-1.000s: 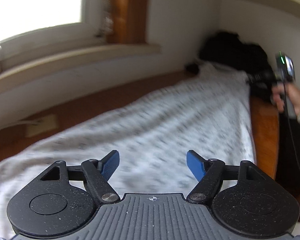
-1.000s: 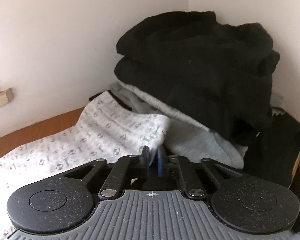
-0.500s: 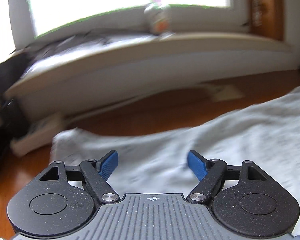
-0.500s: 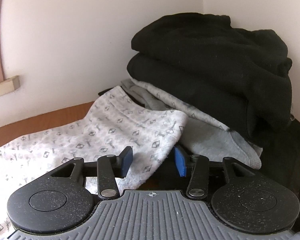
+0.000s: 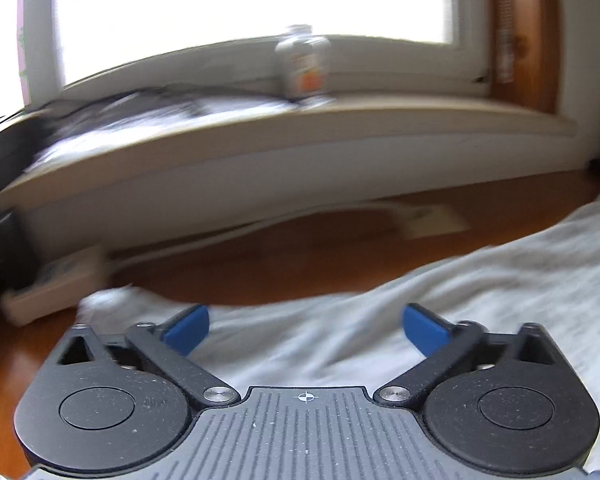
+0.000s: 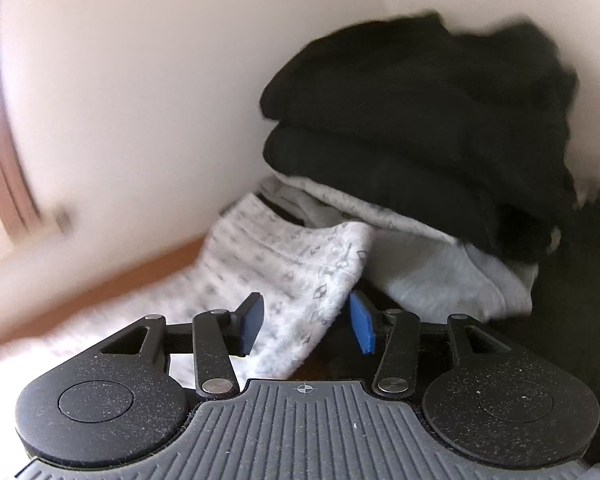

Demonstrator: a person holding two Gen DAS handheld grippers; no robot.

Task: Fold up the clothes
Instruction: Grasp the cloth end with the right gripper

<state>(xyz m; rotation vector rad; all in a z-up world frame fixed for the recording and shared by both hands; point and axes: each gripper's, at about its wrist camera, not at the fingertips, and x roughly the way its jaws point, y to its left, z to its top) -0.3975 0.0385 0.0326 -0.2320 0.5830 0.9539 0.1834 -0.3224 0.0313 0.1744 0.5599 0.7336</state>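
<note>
Left wrist view: left gripper [image 5: 305, 326] jaws opening wide, nothing pinched, patterned garment [image 5: 440, 312] spread on wooden floor [image 5: 260, 264] beneath, running to 3 o'clock; jar [image 5: 302, 65] on windowsill [image 5: 340, 120] at 12, contents unclear

Right wrist view: right gripper [image 6: 306, 322] jaws apart, garment corner [image 6: 300, 280] between pads, unpinched; black folded pile [image 6: 420, 120] at 1 o'clock

A room in a home: a bright window [image 5: 252, 12] with a deep pale sill [image 5: 340, 120] carrying a small bottle [image 5: 302, 66], plain white walls [image 6: 140, 100] meeting in a corner, a warm wooden surface [image 5: 280, 264], and a pile of folded dark and grey clothes [image 6: 420, 128] stacked there.
</note>
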